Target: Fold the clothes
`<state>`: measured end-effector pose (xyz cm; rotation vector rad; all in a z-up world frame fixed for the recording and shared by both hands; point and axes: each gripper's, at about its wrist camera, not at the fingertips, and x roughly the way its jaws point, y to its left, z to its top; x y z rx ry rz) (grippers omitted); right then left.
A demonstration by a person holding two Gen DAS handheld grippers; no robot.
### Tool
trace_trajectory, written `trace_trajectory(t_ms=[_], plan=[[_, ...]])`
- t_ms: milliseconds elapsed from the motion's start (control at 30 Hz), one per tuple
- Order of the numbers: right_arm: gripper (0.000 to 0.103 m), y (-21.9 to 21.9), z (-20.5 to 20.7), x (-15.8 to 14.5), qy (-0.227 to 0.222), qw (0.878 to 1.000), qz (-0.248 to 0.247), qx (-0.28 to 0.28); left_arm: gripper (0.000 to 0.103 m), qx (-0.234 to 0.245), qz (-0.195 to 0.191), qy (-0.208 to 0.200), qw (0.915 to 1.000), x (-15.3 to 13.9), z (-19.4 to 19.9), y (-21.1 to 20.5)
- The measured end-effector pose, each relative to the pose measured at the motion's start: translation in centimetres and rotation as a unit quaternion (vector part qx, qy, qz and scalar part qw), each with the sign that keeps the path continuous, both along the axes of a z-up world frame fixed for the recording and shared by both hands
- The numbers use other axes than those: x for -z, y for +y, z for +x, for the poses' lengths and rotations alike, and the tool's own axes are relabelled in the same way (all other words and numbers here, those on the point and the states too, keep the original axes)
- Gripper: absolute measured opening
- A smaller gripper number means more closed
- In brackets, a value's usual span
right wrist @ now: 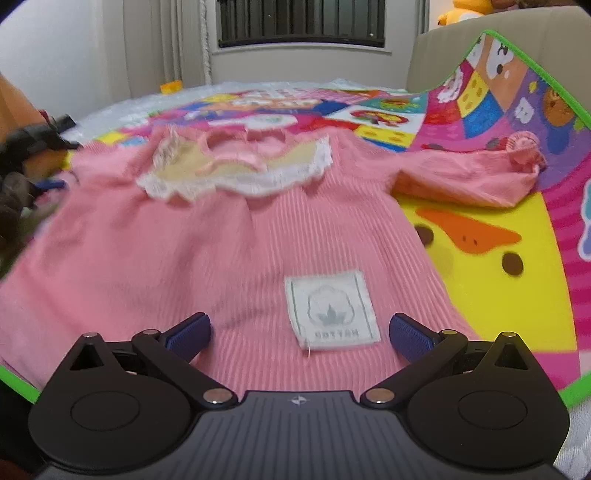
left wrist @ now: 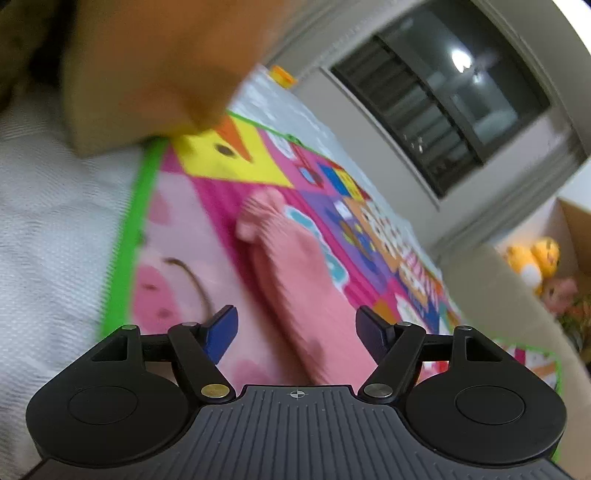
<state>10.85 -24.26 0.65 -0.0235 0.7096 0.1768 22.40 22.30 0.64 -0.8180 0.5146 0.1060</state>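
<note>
A bright play mat [right wrist: 491, 280] with a green border, a yellow duck face and cartoon squares covers the bed, and behind it I can see a barred window [right wrist: 301, 22] in a pale wall, with stuffed toys [left wrist: 535, 258] on a ledge off to one side. The far right corner of the mat curls up against a beige headboard [right wrist: 436, 59]. White quilted bedding [left wrist: 44, 221] shows past the mat's edge in my left view.

The pink ribbed top [right wrist: 229, 236] lies spread flat on the mat in front of my right gripper [right wrist: 299, 332], its lace collar [right wrist: 236, 173] at the far end and one sleeve [right wrist: 465, 177] stretched out to the right. A white cotton label [right wrist: 332, 310] sits on the fabric just ahead of me. My right fingers are spread wide apart, with the label and the near hem between them, holding nothing.

My left gripper [left wrist: 297, 328] is also spread wide and empty, hovering above the mat with a pink sleeve [left wrist: 291, 273] of the top running away between the fingers. A blurred arm [left wrist: 147, 66] fills the upper left of that view. In my right view the left gripper appears only as a dark blur at the top's left edge.
</note>
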Motion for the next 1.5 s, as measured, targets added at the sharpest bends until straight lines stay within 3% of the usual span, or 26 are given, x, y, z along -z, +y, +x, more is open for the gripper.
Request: trace_trajectory(t_ms=[133,200,233,300,333,367,500,567,600,667,767,967,1033,1167,1367,1433,1500], plan=[[0.103,-4.0,1.2,-3.4,-0.054,0.997,0.033,0.042,0.083,-0.002,0.017,0.012,0.9998,0.3,2.7,-1.1],[0.103,-7.2,3.2,-4.6,-0.075,0.992,0.04,0.095,0.076,-0.002,0.026,0.009,0.9996,0.5,3.6,-1.3],[0.103,-8.8,4.3,-5.0,-0.083,0.988,0.042,0.12,0.068,-0.003,0.034,0.009,0.9994,0.6,3.9,-1.4],[0.098,-11.4,7.1,-5.2,-0.086,0.982,0.032,0.167,0.015,-0.016,0.052,0.02,0.9983,0.8,4.0,-1.3],[0.092,-12.5,8.6,-5.2,-0.084,0.979,0.025,0.186,0.01,-0.026,0.056,0.023,0.9978,0.9,3.8,-1.1],[0.084,-13.2,10.2,-5.0,-0.081,0.976,0.003,0.201,0.011,-0.036,0.054,0.02,0.9977,1.0,3.2,-0.7],[0.079,-15.6,15.7,-3.5,-0.062,0.962,-0.072,0.254,0.01,-0.08,0.062,0.01,0.9948,1.6,0.6,0.9],[0.075,-15.0,17.4,-2.8,-0.056,0.964,-0.09,0.245,0.011,-0.092,0.05,0.01,0.9945,2.1,-0.4,1.7],[0.052,-14.7,18.2,-2.4,-0.052,0.964,-0.099,0.239,0.011,-0.095,0.038,0.004,0.9947,2.4,-0.7,2.0],[0.017,-14.4,19.4,-2.9,-0.04,0.969,-0.099,0.224,0.012,-0.103,0.024,-0.012,0.9943,2.7,-1.2,2.3],[0.012,-13.8,19.4,-6.0,-0.06,0.972,-0.076,0.213,0.022,-0.102,0.003,-0.035,0.9941,3.2,-1.8,2.6],[0.012,-8.0,15.3,-18.0,-0.188,0.976,-0.016,0.109,0.05,-0.075,0.011,-0.06,0.9953,3.0,-1.9,2.2],[0.012,-5.1,14.3,-20.0,-0.205,0.976,-0.013,0.066,0.055,-0.067,0.013,-0.067,0.9954,2.9,-1.8,2.0],[0.012,0.7,14.5,-19.2,-0.183,0.983,-0.016,-0.004,0.057,-0.065,0.002,-0.074,0.9951,3.1,-1.8,2.1],[0.012,9.7,16.6,-13.3,-0.108,0.989,-0.015,-0.103,0.06,-0.062,-0.002,-0.081,0.9948,3.2,-1.5,2.0],[0.022,11.8,16.4,-12.0,-0.088,0.987,0.011,-0.133,0.061,-0.06,-0.003,-0.083,0.9948,3.2,-1.5,2.0],[0.057,13.0,15.9,-11.9,-0.089,0.983,0.041,-0.155,0.062,-0.059,-0.003,-0.084,0.9947,3.3,-1.4,2.0]])
